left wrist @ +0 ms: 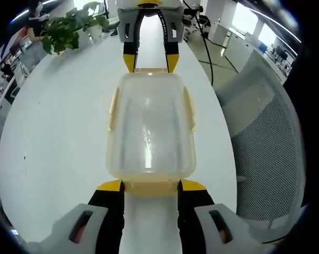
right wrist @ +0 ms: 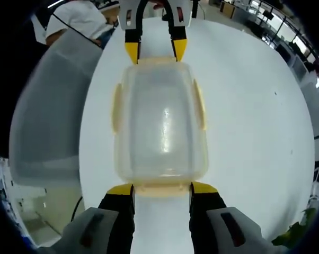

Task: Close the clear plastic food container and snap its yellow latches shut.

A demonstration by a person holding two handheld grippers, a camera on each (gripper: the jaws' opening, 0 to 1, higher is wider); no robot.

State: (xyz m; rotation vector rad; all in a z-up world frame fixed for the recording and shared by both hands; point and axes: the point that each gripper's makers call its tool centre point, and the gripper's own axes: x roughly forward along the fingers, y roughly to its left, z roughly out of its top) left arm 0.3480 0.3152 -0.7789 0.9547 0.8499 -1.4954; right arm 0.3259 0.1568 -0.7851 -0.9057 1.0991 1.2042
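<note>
Container: I see the clear plastic food container lying flat on the white table, lid on, directly between my two grippers.
Latches: yellow latches sit on both long sides and on both short ends; the end ones look folded down, but I cannot tell whether the side ones are snapped.
Left gripper: the left gripper has its yellow tips spread apart, one at each corner of the near end latch, touching or just short of it.
Right gripper: the right gripper faces it from the opposite end, tips likewise apart at that end latch.
Surroundings: in the left gripper view, a mesh-backed chair stands beside the table and a leafy plant at its far end.
</note>
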